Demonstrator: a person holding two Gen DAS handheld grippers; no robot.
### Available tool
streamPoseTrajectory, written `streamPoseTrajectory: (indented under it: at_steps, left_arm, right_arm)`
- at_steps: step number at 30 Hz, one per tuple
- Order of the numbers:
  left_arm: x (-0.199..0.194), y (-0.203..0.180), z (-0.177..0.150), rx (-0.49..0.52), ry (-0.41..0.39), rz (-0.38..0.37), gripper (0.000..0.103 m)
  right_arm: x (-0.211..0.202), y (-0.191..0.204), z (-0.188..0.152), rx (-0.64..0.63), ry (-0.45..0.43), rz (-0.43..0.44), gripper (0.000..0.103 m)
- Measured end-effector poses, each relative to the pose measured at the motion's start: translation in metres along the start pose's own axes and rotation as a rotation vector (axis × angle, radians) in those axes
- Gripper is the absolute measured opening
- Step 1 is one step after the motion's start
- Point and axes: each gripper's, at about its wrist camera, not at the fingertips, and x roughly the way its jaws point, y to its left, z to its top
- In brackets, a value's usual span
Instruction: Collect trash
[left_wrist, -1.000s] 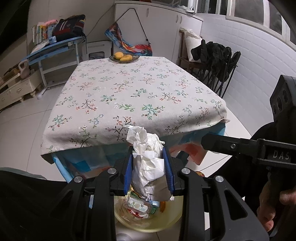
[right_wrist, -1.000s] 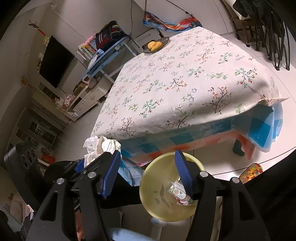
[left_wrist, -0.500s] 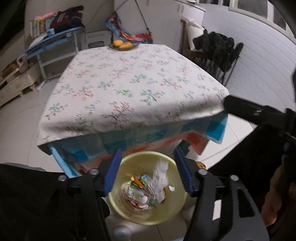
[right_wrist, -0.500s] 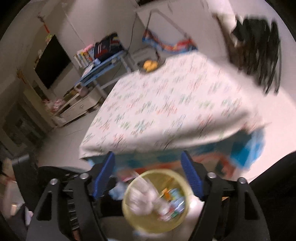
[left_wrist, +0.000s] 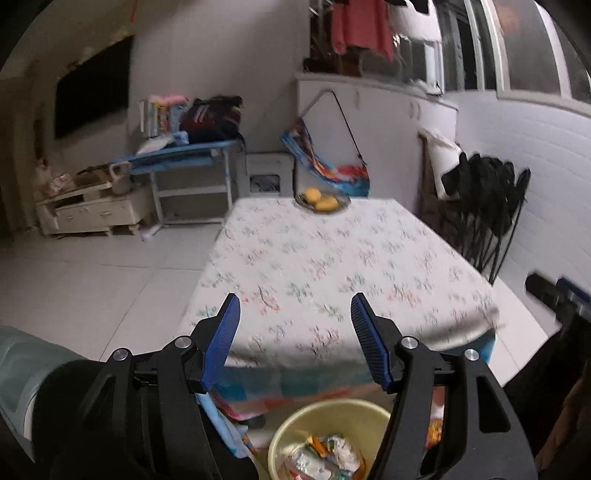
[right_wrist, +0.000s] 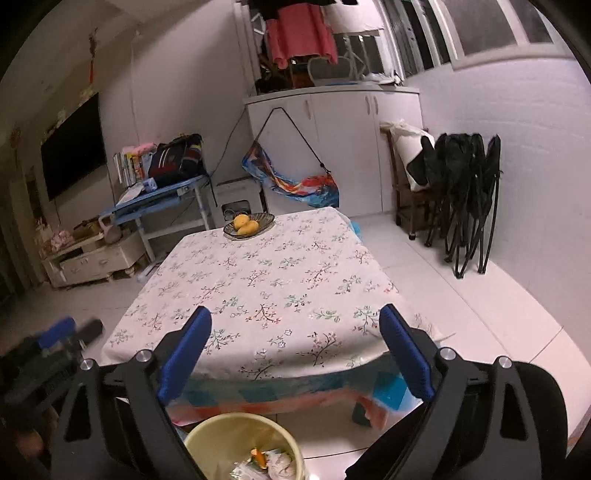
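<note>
**Both grippers empty above the bin**

Above the yellow bin (left_wrist: 328, 424), the left gripper (left_wrist: 295, 339) and right gripper (right_wrist: 295, 354) hung with jaws spread, holding nothing. Trash (left_wrist: 325, 459) lay inside the bin, just below the table's (right_wrist: 258, 280) near edge.

Risk, as judged: a low swing could knock the bin's rim and tip it, spilling the wrappers.

Count: two grippers, one bin, one table, one fruit dish (right_wrist: 249, 223) at the table's far edge. No trash seen on the cloth.

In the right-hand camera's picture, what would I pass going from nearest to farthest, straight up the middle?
Yellow trash bin → flowered tablecloth → fruit dish → colourful bag → white cabinet.
</note>
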Motion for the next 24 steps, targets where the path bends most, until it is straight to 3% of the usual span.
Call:
streamPoseTrajectory:
  at_steps: [3,5,12,17,21,24]
  left_arm:
    - [0.0,-0.003,0.006,0.007,-0.002,0.04,0.091]
    - [-0.003,-0.005,0.008,0.005,-0.017,0.039,0.095]
    - [-0.014,-0.002,0.013,-0.006,-0.093,0.043,0.096]
    - [-0.005,0.006,0.012,-0.036,-0.056,0.062,0.096]
    - [0.01,0.018,0.008,-0.079,0.027,0.075,0.096]
    - [0.012,0.025,0.005,-0.101,0.028,0.087,0.096]
  right_arm:
    - [0.006,0.004,0.0,-0.025,0.014,0.006,0.089]
    - [0.009,0.003,0.0,-0.023,0.019,0.01,0.088]
    - [0.01,0.001,-0.001,-0.006,0.04,0.009,0.089]
    - [0.01,0.0,-0.002,-0.001,0.03,0.001,0.09]
    - [0.011,0.001,-0.003,0.0,0.031,-0.006,0.092]
    - [0.011,0.001,-0.003,-0.003,0.033,-0.008,0.092]
